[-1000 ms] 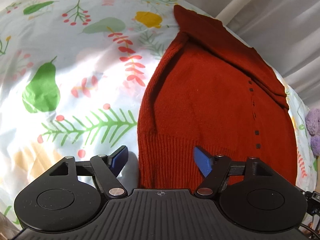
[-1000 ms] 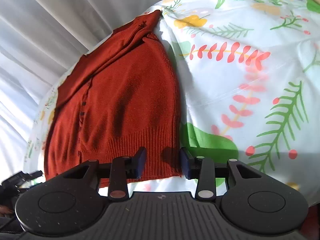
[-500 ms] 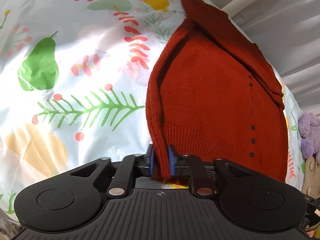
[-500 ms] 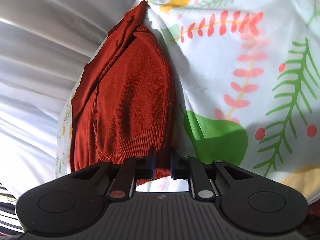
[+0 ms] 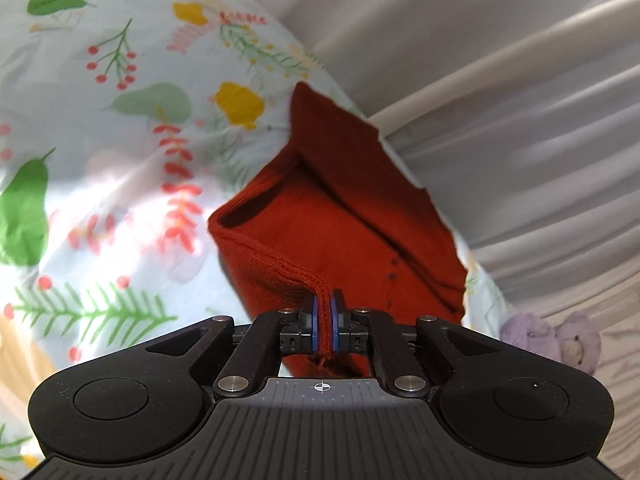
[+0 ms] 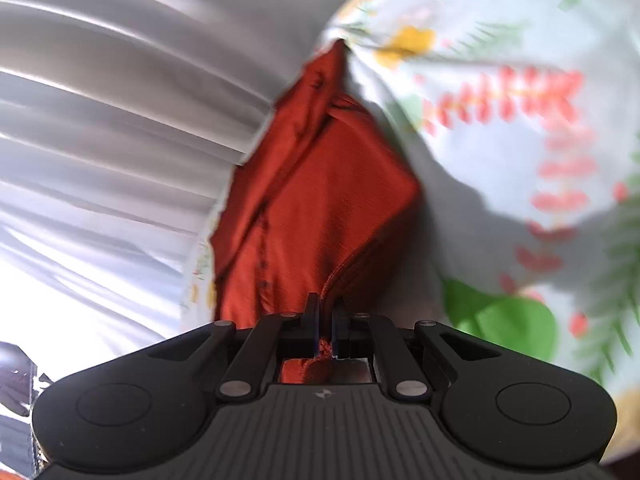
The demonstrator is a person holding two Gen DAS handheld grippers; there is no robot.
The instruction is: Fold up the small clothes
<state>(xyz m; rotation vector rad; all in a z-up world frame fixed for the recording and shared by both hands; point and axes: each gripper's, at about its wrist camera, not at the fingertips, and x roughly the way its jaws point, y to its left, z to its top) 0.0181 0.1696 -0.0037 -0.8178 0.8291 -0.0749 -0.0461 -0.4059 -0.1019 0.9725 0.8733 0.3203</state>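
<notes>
A small rust-red knitted sweater point(image 5: 340, 216) lies on a floral bedsheet point(image 5: 100, 160), its sleeves folded in. My left gripper point(image 5: 325, 320) is shut on the ribbed hem at one bottom corner and holds it lifted off the sheet. In the right wrist view the same sweater point(image 6: 320, 200) rises from the sheet point(image 6: 520, 140), and my right gripper point(image 6: 325, 328) is shut on the other hem corner. The lower half of the sweater is raised and bent over towards the collar end.
White pleated curtains point(image 5: 520, 120) hang behind the bed and also show in the right wrist view point(image 6: 120, 120). A purple plush toy point(image 5: 552, 340) sits at the right edge of the bed.
Both grippers closed on the hem corners, then lifted the hem off the sheet and carried it forward towards the collar. The sweater's lower part now stands up in a fold.
</notes>
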